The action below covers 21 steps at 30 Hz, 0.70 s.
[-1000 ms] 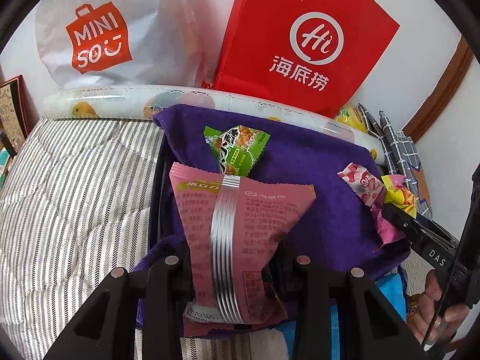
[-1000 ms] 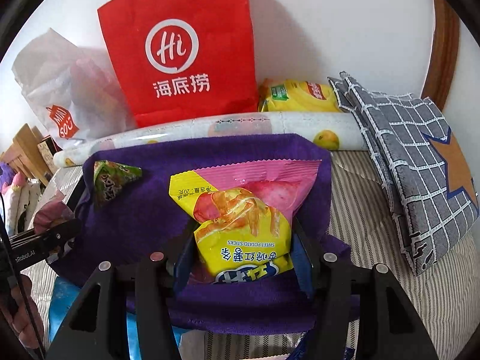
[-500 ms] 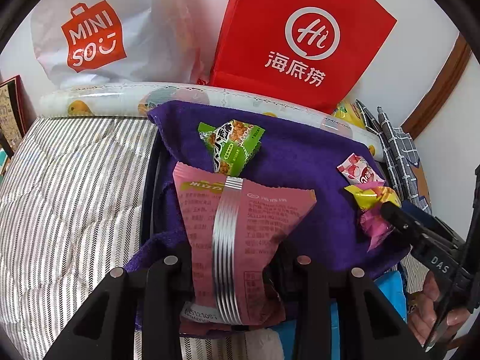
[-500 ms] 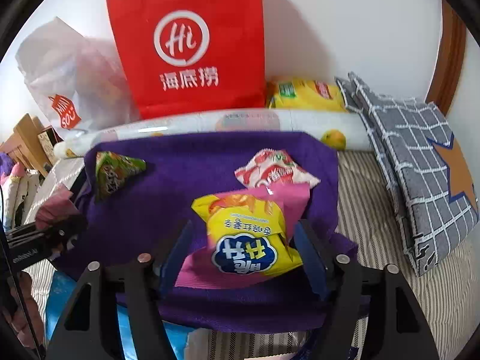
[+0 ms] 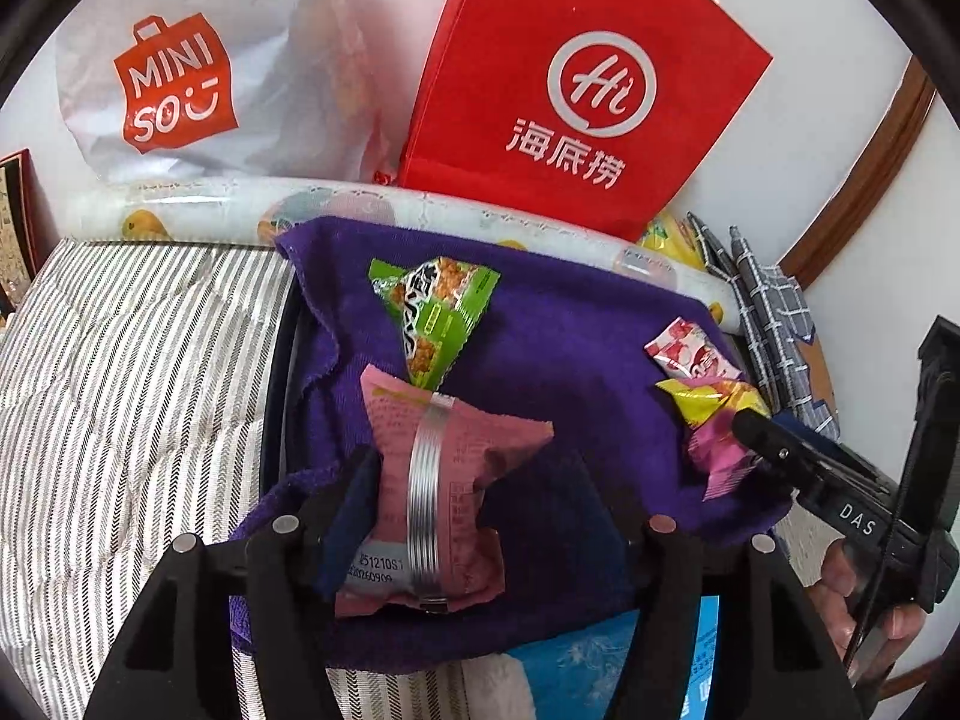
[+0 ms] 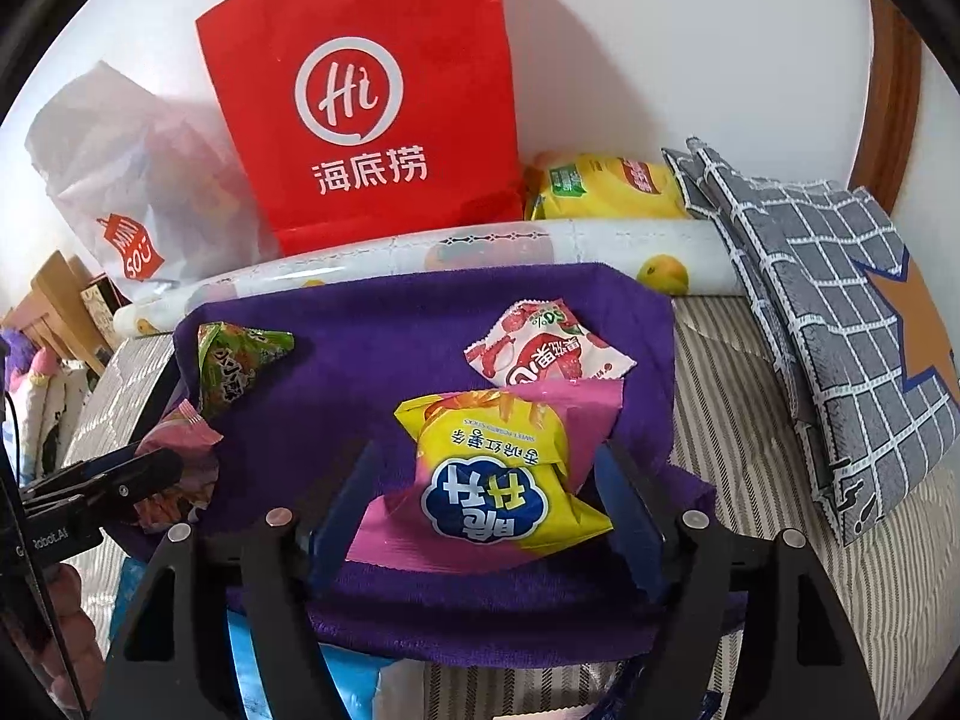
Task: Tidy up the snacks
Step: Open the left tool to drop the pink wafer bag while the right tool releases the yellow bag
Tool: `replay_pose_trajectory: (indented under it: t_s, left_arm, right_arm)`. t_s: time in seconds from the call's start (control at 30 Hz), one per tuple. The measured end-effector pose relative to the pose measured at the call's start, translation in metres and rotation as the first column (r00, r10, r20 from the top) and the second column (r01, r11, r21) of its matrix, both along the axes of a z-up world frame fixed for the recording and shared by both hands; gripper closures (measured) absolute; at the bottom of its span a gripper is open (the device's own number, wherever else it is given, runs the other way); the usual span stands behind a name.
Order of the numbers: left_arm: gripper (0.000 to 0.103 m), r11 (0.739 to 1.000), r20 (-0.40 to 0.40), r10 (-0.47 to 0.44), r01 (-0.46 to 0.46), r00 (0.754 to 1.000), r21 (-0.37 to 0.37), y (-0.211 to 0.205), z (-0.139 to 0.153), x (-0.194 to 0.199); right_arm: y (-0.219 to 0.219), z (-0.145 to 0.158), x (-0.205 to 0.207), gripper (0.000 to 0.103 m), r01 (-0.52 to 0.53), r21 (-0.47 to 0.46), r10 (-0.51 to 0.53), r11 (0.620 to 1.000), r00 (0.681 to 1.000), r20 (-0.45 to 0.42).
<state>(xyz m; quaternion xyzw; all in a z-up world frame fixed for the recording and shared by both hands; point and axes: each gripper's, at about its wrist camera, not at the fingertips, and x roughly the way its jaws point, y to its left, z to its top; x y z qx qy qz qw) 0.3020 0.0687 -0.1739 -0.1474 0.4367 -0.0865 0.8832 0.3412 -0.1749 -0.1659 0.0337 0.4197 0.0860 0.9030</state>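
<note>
A: Four snack packets lie on the purple cloth [image 6: 372, 324]; the red paper bag's [image 6: 366, 90] contents are hidden.
B: Grippers?
A: Both the left gripper [image 5: 474, 480] around the pink packet [image 5: 444, 480] and the right gripper [image 6: 486, 486] around the yellow-pink packet [image 6: 498, 480] are released.

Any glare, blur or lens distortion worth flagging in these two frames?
Left wrist view: sharp, even light; glare only on the pink packet's silver seam; fisheye bends the striped bedding. Right wrist view: red Haidilao bag casts a soft wall shadow; dark vignette at the corners; packets stay legible.
</note>
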Motion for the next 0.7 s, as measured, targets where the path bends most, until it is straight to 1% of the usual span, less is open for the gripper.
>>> replay_pose_trajectory:
  t_s: [0.1, 0.27, 0.4, 0.5, 0.6, 0.7]
  left_arm:
    - [0.039, 1.0, 0.01, 0.0, 0.0, 1.0, -0.019, 0.003, 0.003, -0.001]
    - [0.039, 1.0, 0.013, 0.008, -0.008, 1.0, -0.028, 0.005, 0.004, -0.002]
    - [0.039, 1.0, 0.02, 0.01, -0.01, 1.0, -0.027, 0.005, 0.007, -0.004]
    - [0.039, 1.0, 0.027, 0.012, -0.011, 1.0, -0.02, 0.004, 0.009, -0.005]
    - [0.039, 1.0, 0.034, 0.011, -0.011, 0.999, -0.007, 0.002, 0.01, -0.006]
    - [0.039, 1.0, 0.034, 0.011, -0.011, 0.999, 0.006, 0.0, 0.012, -0.006]
  right_arm:
    - [-0.002, 0.003, 0.0, 0.023, 0.022, 0.004, -0.022, 1.0, 1.0, 0.003]
    - [-0.005, 0.008, -0.002, 0.021, 0.055, -0.038, -0.054, 0.998, 0.998, 0.027]
    - [-0.005, 0.017, -0.009, 0.021, 0.045, -0.048, -0.04, 0.998, 0.994, 0.098]
    - [-0.005, 0.023, -0.013, 0.021, 0.034, -0.035, -0.029, 0.999, 0.991, 0.133]
    - [-0.006, 0.029, -0.018, 0.022, 0.034, -0.015, -0.031, 0.999, 0.989, 0.142]
    - [-0.012, 0.038, -0.027, 0.025, 0.028, 0.03, -0.032, 0.999, 0.989, 0.145]
